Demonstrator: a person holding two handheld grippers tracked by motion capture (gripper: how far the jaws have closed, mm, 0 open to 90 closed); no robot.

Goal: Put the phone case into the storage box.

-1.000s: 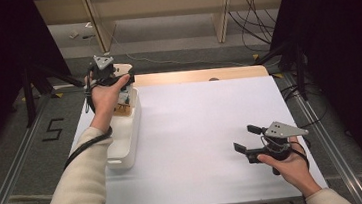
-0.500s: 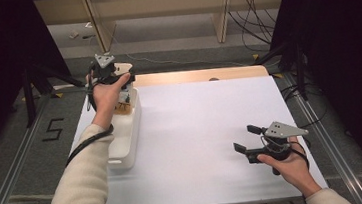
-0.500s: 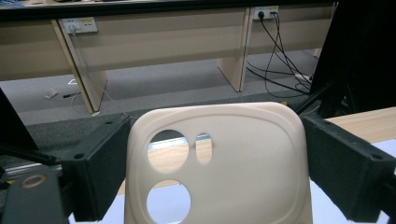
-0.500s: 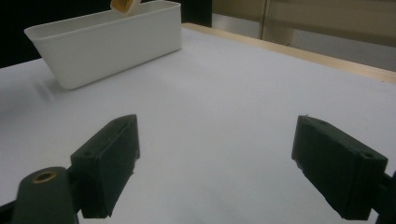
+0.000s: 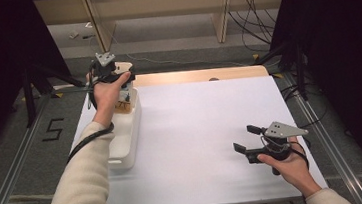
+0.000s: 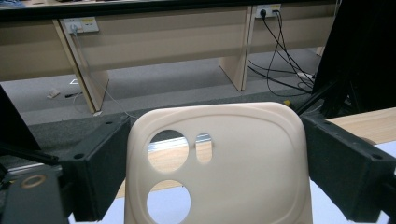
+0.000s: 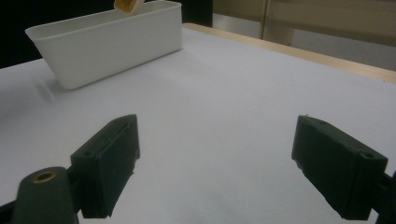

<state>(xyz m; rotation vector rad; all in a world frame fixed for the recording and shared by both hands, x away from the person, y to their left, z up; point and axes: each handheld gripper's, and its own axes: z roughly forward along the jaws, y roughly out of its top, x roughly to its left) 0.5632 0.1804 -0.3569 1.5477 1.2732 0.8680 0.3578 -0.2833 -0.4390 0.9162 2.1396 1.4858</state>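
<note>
A cream phone case (image 6: 252, 158) with round camera cut-outs stands upright between the jaws of my left gripper (image 6: 212, 154), and both pads press on its sides. In the high view my left gripper (image 5: 114, 74) is held above the far end of a long white bin (image 5: 122, 140) at the table's left. There the case (image 5: 124, 66) shows as a pale edge past the hand. My right gripper (image 5: 243, 138) hovers low over the white table near its front right, open with nothing between its fingers (image 7: 109, 163).
The white tabletop (image 5: 205, 114) has a wooden strip (image 5: 196, 75) along its far edge. The bin (image 7: 107, 44) lies far off in the right gripper view, with something cream and orange (image 7: 127, 4) above its far end. Desk legs and cables stand beyond the table.
</note>
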